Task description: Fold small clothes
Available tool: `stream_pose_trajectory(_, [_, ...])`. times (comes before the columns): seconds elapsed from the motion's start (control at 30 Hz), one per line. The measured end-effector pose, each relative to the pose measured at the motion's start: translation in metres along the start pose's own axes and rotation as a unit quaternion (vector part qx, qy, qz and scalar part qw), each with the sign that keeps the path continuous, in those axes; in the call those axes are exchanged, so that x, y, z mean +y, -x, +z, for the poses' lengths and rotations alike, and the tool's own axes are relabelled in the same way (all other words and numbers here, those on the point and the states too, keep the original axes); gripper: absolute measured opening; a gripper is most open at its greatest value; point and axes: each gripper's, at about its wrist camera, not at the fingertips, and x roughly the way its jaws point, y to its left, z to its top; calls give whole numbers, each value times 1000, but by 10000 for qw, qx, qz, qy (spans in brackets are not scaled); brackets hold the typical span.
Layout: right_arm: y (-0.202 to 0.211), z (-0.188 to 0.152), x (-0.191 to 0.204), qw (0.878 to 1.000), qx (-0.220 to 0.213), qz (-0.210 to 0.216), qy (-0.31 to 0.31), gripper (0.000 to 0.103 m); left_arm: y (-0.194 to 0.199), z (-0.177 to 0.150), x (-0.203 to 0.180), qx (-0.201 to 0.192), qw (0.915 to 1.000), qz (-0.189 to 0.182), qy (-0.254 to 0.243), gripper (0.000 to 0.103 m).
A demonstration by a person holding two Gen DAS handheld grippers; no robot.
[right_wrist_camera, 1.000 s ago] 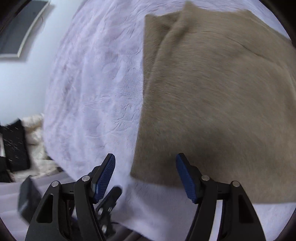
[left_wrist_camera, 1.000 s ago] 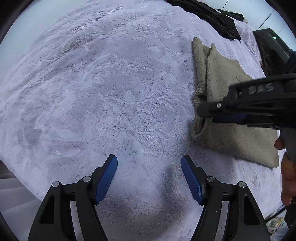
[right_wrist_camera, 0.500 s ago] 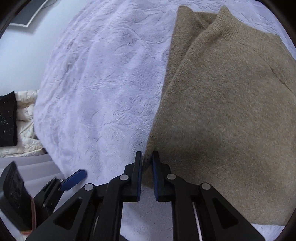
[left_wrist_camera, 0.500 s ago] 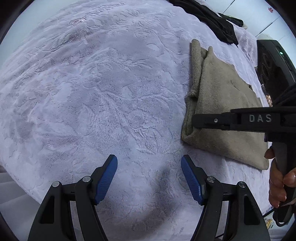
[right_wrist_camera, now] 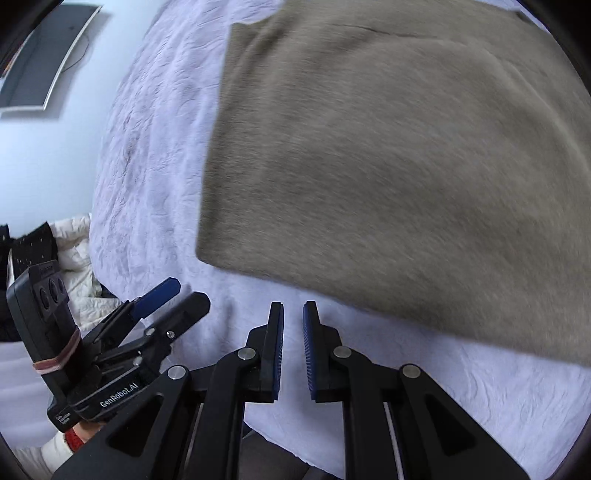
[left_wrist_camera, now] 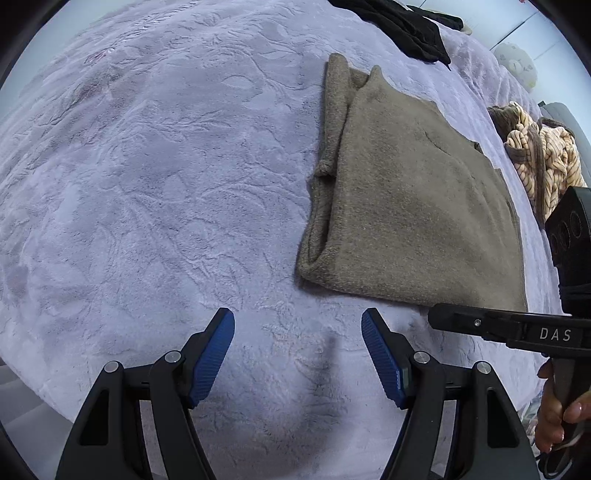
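I am holding the left gripper (left_wrist_camera: 297,356) with its blue-padded fingers (left_wrist_camera: 212,356) spread wide, gripping nothing, over the pale lilac embossed plush bedspread (left_wrist_camera: 155,177). The folded tan knitted sweater (left_wrist_camera: 406,206) is lying flat on that bedspread, ahead of these fingers and to their right, apart from them. Its near hem is running just beyond the tip of the right gripper (right_wrist_camera: 293,325), which is entering the left view from the right. I am keeping the right fingers (right_wrist_camera: 274,347) nearly together, a narrow gap between the pads, with no cloth caught between them. In the right view the sweater is filling the area ahead and to the right of the fingers, its near edge just beyond their tips; this view is blurred. A black garment (left_wrist_camera: 402,26) is lying far ahead of the left fingers. A striped cream-and-brown garment (left_wrist_camera: 543,155) is bunched to the far right.
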Motion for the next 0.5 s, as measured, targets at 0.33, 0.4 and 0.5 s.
stream_pose_trajectory(0.33, [2, -9, -33, 9967, -187, 387, -694, 74, -14, 7, -24, 237, 9995, -78, -174, 72])
stream_pose_trajectory(0.4, [2, -10, -39, 9957, -178, 449, -787, 74, -16, 6, -26, 292, 9994, -104, -159, 72])
stream_pose_trajectory(0.5, [1, -11, -48, 9944, -175, 523, -897, 74, -23, 8, -30, 437, 9987, -240, -95, 72])
